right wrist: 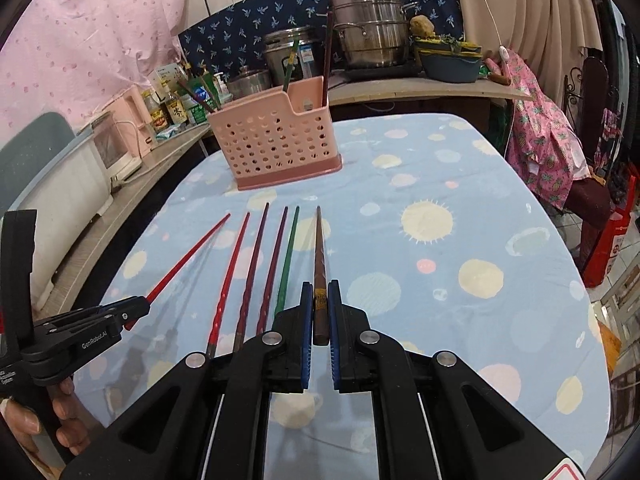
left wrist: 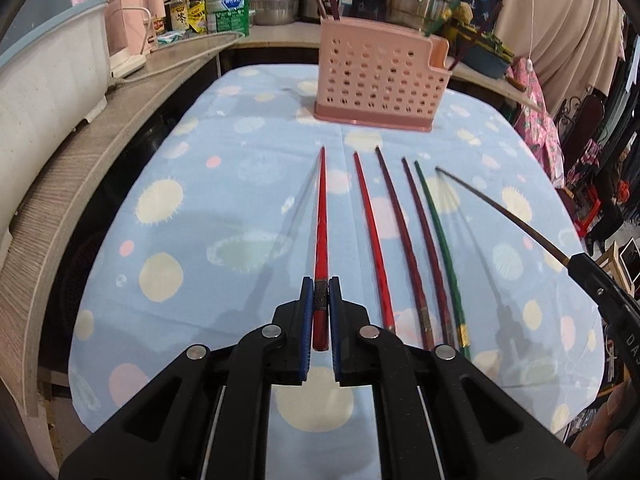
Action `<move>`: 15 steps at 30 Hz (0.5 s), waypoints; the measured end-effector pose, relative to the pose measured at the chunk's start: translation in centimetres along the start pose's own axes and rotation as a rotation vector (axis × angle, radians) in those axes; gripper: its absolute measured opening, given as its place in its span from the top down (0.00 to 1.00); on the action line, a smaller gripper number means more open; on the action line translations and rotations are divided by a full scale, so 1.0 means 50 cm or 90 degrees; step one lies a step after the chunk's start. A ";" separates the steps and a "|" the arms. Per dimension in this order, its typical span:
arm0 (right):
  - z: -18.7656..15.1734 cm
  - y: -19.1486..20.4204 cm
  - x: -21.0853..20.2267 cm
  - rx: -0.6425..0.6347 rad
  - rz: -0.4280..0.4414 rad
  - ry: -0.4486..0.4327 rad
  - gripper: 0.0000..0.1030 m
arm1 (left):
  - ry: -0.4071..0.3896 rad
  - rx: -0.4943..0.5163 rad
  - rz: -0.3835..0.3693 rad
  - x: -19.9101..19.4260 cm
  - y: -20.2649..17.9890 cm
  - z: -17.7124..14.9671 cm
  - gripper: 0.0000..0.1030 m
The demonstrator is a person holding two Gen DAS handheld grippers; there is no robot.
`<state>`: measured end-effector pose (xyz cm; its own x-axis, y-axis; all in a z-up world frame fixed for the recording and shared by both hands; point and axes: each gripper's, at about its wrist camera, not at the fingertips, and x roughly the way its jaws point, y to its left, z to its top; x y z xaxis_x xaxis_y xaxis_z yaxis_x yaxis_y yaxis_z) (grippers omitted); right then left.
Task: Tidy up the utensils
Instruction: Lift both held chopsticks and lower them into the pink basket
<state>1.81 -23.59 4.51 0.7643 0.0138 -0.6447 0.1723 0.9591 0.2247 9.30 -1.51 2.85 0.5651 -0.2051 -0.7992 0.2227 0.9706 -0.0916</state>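
Left gripper [left wrist: 319, 300] pinches red chopstick [left wrist: 321, 216]; right gripper [right wrist: 320, 300] pinches brown chopstick [right wrist: 319, 248]. Both sticks off cloth [left wrist: 192, 184], tips toward pink holder [left wrist: 376, 76]. You keep grip firm, tilt tips down, drop each into holder, clear of four sticks lying between.

I see four chopsticks [left wrist: 404, 240] side by side on the tablecloth [left wrist: 200, 240], the utensil caddy [left wrist: 380, 76] behind them.
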 end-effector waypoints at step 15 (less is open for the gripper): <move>0.155 -0.018 -0.038 0.040 0.028 -0.097 0.94 | -0.101 -0.033 -0.008 -0.076 0.026 0.159 0.93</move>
<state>5.00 -26.69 11.20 0.8569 0.0081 -0.5154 0.1706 0.9390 0.2985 13.75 -0.49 10.46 0.6816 -0.2302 -0.6945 0.1917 0.9722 -0.1342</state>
